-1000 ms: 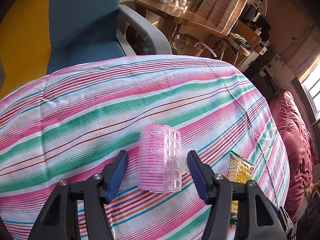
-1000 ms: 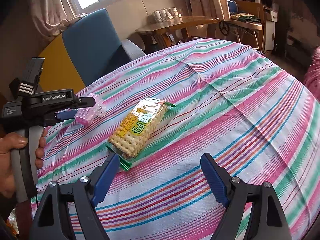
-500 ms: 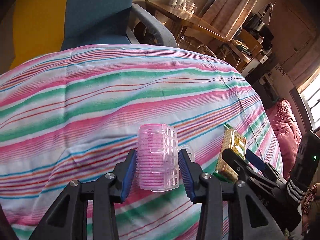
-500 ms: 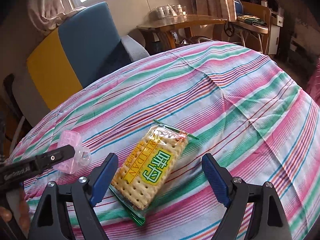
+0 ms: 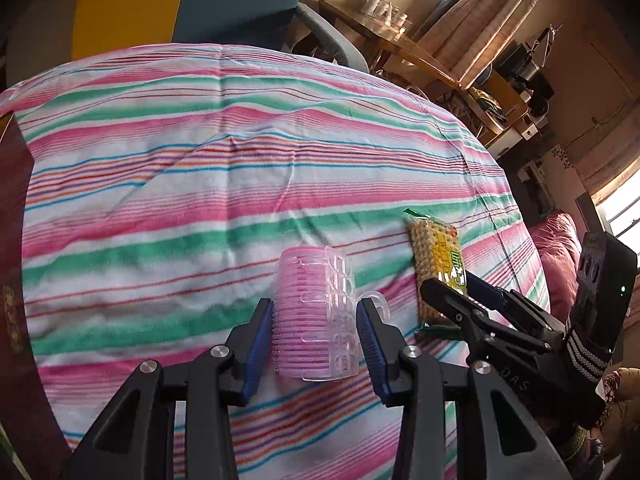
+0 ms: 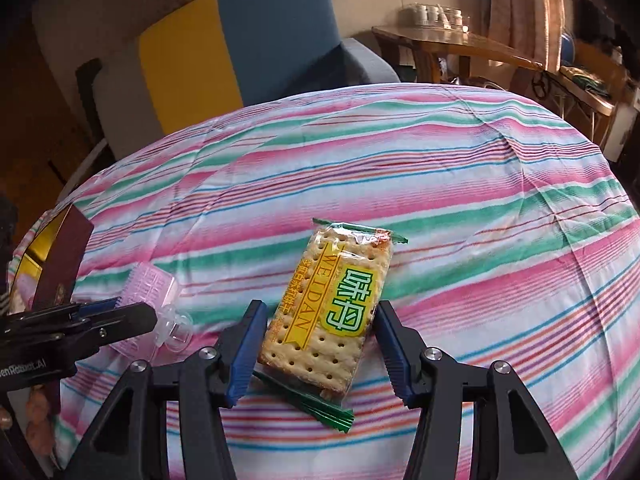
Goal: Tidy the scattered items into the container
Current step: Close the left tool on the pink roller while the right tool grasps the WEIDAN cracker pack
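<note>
A pink hair roller in a clear plastic cover (image 5: 316,280) sits between the blue pads of my left gripper (image 5: 314,312), which is shut on it just over the striped cloth. From the right wrist view the roller (image 6: 150,284) shows at the left behind the left gripper (image 6: 132,312). A cracker packet (image 6: 332,300) lies on the cloth between the jaws of my right gripper (image 6: 320,308). Those jaws are closing, and both pads touch the packet's long sides. A dark red box with a yellow inside (image 6: 60,264) stands at the cloth's left edge.
The striped cloth (image 5: 200,160) covers a rounded table that drops off on all sides. A blue and yellow armchair (image 6: 248,40) stands behind it, and a wooden side table with glassware (image 6: 440,36) is further back. A person's fingers (image 6: 36,420) show at the lower left.
My left gripper closed on the roller and carried it sideways toward the box. My right gripper moved over the cracker packet, rolled into line with it, and its jaws came in against its sides.
</note>
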{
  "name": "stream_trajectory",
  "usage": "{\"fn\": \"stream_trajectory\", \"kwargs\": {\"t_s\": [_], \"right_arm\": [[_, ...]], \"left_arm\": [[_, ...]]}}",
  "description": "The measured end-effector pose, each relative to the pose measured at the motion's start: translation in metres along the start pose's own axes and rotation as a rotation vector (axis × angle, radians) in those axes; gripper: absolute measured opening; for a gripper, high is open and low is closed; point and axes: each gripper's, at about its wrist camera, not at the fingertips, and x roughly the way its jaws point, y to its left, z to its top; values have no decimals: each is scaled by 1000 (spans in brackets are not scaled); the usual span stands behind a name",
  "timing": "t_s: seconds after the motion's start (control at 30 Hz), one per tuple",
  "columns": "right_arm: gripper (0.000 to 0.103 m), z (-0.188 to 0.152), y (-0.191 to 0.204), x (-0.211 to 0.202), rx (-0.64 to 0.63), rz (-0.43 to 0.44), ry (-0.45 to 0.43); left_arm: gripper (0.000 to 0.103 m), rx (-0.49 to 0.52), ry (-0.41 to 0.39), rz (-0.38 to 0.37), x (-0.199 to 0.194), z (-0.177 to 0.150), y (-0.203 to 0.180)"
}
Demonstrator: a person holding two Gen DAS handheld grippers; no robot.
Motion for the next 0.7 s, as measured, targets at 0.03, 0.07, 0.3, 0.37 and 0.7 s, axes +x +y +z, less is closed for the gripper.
{"fn": "stream_trajectory", "kwargs": {"t_s": [0.03,0.07,0.3,0.37,0.7], "right_arm": [[56,-9,5,-5,-11,17,2],[56,-17,10,-10,-24,30,7],[57,-58,23,-41,-71,36,29],[57,-67,21,-48,-63,29,34],[86,-79,13,-78,44,7,-31]], "left_arm": [[43,-5,-1,-2,-4,-7,1],[43,-10,-1,-4,-8,-14,3],[43,-4,-4,1,-32,-54,4],[43,11,-7,5,-39,-64,4],[55,34,-42,-25,-63,-90,17]]}}
